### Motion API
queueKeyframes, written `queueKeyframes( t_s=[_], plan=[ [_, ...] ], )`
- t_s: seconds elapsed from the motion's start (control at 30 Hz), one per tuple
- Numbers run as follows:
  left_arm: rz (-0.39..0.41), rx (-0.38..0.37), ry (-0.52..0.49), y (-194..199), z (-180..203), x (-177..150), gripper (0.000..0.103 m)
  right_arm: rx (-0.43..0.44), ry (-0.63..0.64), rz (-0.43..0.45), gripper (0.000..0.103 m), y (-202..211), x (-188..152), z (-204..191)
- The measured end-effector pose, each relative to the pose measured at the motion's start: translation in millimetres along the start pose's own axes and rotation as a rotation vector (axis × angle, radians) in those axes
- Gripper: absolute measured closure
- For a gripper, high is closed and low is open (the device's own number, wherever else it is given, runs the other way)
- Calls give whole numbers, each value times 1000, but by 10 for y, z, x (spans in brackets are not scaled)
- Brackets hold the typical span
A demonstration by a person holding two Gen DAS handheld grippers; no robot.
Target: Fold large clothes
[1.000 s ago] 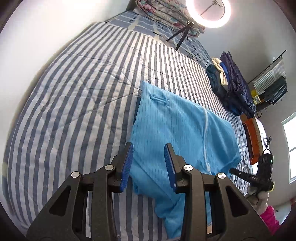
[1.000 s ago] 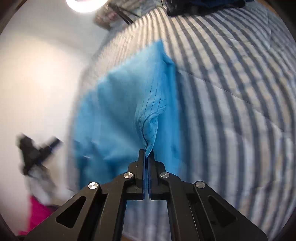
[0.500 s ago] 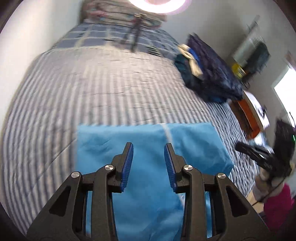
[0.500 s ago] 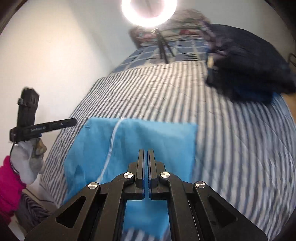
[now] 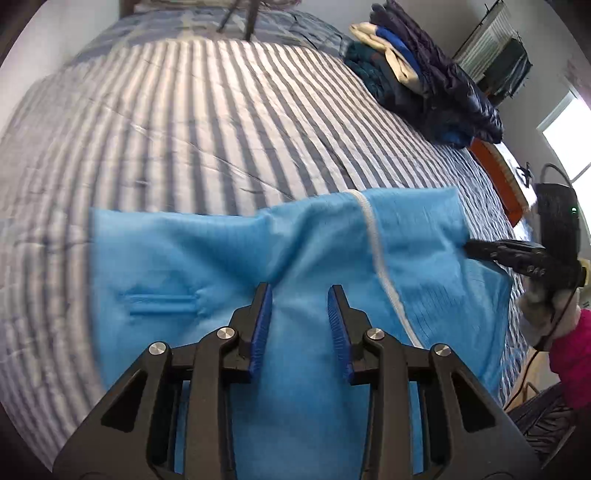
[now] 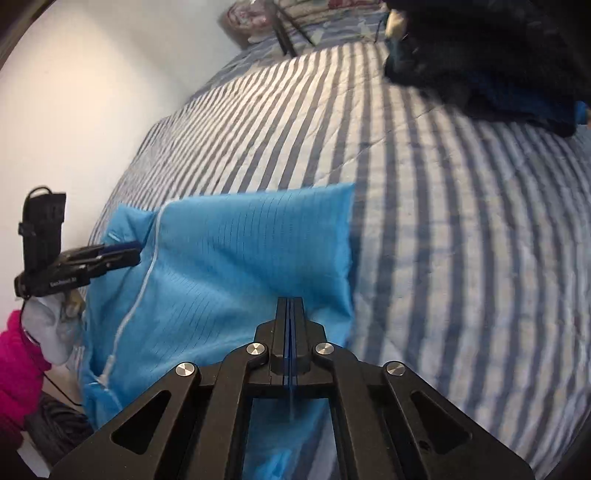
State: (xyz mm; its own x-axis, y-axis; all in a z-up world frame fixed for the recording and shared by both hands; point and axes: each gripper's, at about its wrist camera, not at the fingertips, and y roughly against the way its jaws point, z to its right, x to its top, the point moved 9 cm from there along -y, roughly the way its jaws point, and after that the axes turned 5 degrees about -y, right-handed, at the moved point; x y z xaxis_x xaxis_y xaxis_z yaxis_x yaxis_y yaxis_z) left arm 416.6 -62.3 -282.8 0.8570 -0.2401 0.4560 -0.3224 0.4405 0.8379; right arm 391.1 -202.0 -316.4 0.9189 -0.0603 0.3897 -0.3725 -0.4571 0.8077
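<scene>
A bright blue garment (image 5: 207,266) with a white cord (image 5: 376,251) and a welt pocket (image 5: 162,301) lies folded across the striped bed (image 5: 192,118). My left gripper (image 5: 299,295) hovers over its middle, open, with no cloth between the blue pads. The right wrist view shows the same garment (image 6: 240,251) and cord (image 6: 147,273). My right gripper (image 6: 290,301) is shut, its tip low over the cloth near the right edge; no fabric shows in it. From the left wrist view, the right gripper (image 5: 469,249) sits at the garment's right side. The left gripper (image 6: 135,253) shows at the cloth's left edge.
A pile of dark and cream clothes (image 5: 424,85) sits at the bed's far right, also seen as a dark clothes pile (image 6: 498,62). Tripod legs (image 5: 243,18) stand at the head of the bed. An orange item (image 5: 495,177) lies beyond the bed's right side. A white wall (image 6: 74,92) runs along the left.
My left gripper swung from the garment's left edge to over its middle and came lower. The right gripper no longer pulls up a fold; the garment now lies flat.
</scene>
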Motion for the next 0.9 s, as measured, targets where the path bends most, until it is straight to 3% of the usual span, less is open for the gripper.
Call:
queueKeyframes(
  t_s=[0.13,0.23,0.47,0.57,0.67,0.77,0.8,0.87,0.9],
  plan=[
    [47,10,42,303,-164,-25,69,52,6,34,102,272,-36,-54],
    [59,-16,58,490,-220,-146,69,45,55,-5,102,315,-230,-119],
    [-59,51,2,363,-408,-735,69,-49,163,-139,102,140,-817,-99],
    [-52,78,-59,432,-453,-901,69,-71,208,-160,102,199,-908,-115],
    [-38,58,-3,641,-558,-989,69,-92,246,-198,102,322,-1075,-98],
    [-4,48,85,850,-754,-1052,65,-83,234,-162,102,511,-1138,-24],
    [8,15,135,902,-807,-1070,61,-66,209,-131,99,613,-1136,6],
    [27,-73,270,961,-928,-1089,40,-16,144,-71,85,772,-1075,67],
    [34,-105,320,966,-972,-1095,39,6,109,-43,66,832,-1038,109]
  ],
)
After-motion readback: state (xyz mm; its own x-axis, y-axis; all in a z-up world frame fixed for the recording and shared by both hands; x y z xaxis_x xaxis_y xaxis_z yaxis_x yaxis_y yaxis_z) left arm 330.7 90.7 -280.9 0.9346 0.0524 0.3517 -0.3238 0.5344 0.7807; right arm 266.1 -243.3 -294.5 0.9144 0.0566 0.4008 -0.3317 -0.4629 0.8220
